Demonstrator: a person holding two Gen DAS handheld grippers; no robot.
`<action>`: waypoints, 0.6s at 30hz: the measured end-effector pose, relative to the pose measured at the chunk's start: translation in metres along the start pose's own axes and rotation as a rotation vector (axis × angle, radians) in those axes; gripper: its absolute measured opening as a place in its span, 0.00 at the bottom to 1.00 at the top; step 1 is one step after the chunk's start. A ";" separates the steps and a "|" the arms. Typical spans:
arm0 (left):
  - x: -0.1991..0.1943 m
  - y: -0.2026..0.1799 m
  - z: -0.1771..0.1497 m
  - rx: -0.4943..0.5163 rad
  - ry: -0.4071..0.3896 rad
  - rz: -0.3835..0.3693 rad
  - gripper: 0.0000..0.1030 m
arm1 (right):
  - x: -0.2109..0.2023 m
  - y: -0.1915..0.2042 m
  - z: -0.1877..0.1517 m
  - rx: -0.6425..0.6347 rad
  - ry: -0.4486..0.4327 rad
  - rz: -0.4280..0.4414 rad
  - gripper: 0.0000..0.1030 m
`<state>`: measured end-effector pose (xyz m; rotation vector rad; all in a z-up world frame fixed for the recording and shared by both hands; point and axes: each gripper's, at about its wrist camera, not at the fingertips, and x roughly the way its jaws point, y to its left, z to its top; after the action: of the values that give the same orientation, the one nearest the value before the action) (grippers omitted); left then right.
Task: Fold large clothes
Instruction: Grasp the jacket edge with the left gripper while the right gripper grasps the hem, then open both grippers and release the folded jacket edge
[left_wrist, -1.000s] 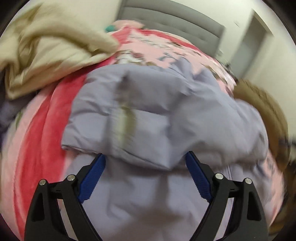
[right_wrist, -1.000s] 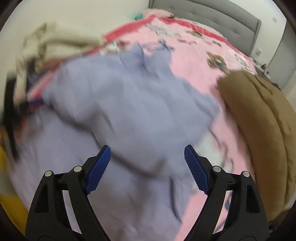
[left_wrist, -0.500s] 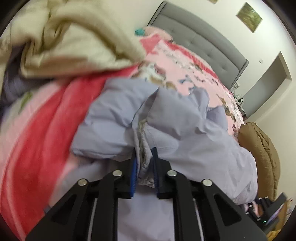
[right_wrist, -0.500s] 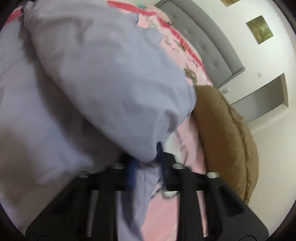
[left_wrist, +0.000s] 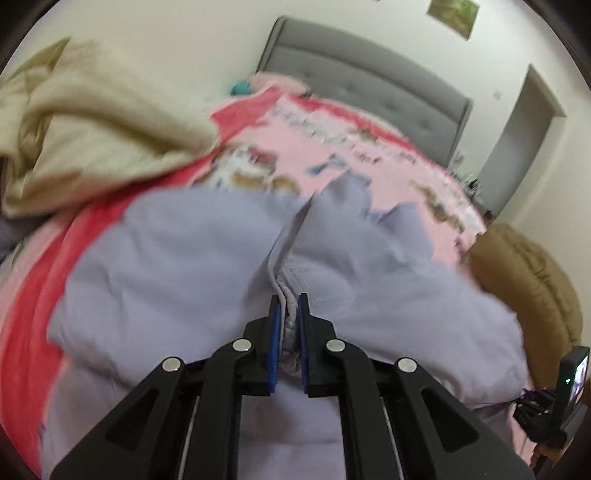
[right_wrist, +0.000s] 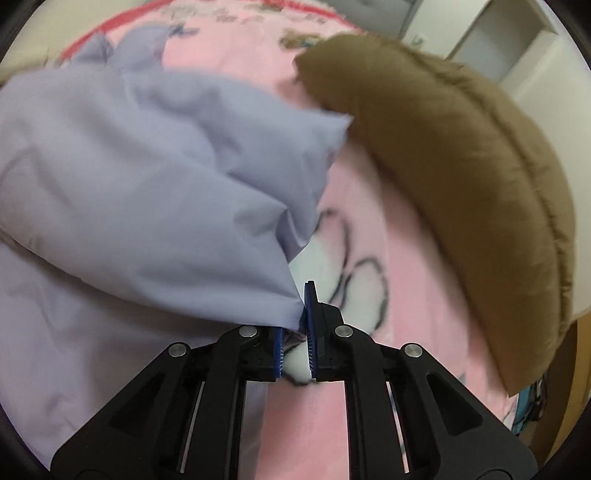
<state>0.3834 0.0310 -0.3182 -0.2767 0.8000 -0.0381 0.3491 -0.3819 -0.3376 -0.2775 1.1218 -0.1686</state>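
The lilac jacket (left_wrist: 192, 258) is smooth, matt, puffy cloth. The pink blanket (right_wrist: 399, 258) looks soft and fuzzy. The brown coat (right_wrist: 461, 155) is matt, stitched cloth. The cream blanket (left_wrist: 92, 133) looks fluffy. The headboard (left_wrist: 369, 81) is gray cloth.

The big puffy lilac jacket (left_wrist: 207, 258) runs off the bottom of the left wrist view, and the black arms of the left gripper (left_wrist: 287, 306) hide part of it. The pictures on the pink printed blanket (left_wrist: 332, 147) are too blurry to tell. The cream fuzzy blanket (left_wrist: 92, 140) is cut off at the left edge. In the right wrist view, the jacket corner hides one blue pad of the right gripper (right_wrist: 301, 306). The brown padded coat (right_wrist: 461, 177) is blurry and runs off the right side.
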 end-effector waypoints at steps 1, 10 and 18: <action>-0.001 0.003 -0.008 0.005 0.007 0.016 0.08 | 0.000 0.001 -0.001 -0.021 -0.007 0.011 0.10; -0.007 0.014 -0.023 0.098 0.019 0.031 0.14 | -0.040 -0.027 -0.019 -0.022 -0.109 0.109 0.37; -0.062 -0.007 -0.025 0.337 -0.114 0.085 0.39 | -0.082 -0.062 0.006 0.144 -0.227 0.297 0.46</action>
<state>0.3229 0.0267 -0.2894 0.0735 0.6780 -0.0751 0.3198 -0.4174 -0.2453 0.0004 0.9075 0.0453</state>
